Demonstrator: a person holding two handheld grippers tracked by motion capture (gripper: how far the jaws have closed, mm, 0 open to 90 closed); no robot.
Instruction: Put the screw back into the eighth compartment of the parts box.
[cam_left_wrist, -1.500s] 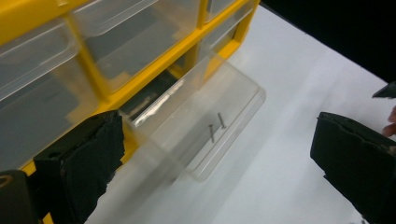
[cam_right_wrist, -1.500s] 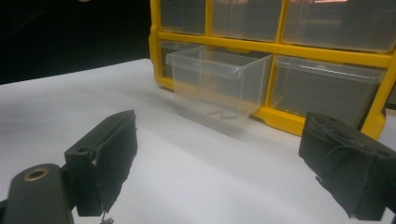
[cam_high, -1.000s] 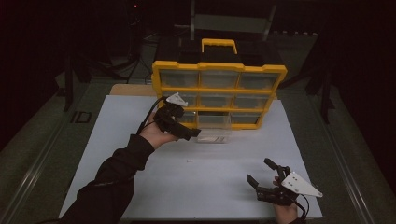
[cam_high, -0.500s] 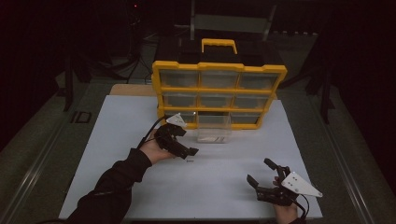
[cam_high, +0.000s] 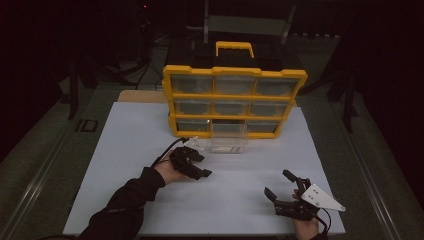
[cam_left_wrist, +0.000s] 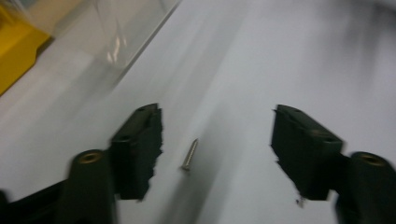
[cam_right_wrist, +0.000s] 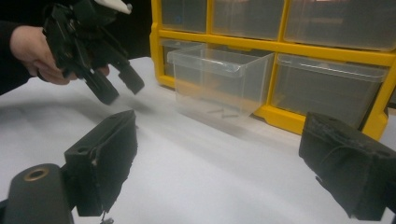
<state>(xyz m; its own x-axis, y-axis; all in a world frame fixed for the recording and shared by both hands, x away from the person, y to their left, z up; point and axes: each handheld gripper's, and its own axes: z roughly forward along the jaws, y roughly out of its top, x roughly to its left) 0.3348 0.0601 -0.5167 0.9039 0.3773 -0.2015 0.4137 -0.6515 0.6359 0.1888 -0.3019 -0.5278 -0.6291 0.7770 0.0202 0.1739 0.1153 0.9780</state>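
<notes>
While the left gripper (cam_left_wrist: 217, 140) hangs low over the white table (cam_high: 125, 150) just in front of the pulled-out clear drawer (cam_high: 228, 141), its jaws have just been closing, half-open now around a small screw (cam_left_wrist: 190, 154) lying flat between them, untouched. The right gripper (cam_high: 286, 190) rests well off from the drawer, jaws wide apart, holding nothing.

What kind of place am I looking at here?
Probably a workshop or lab bench in a dim room: a white tabletop, a yellow parts organiser with clear plastic drawers, and a small metal screw lying loose.
</notes>
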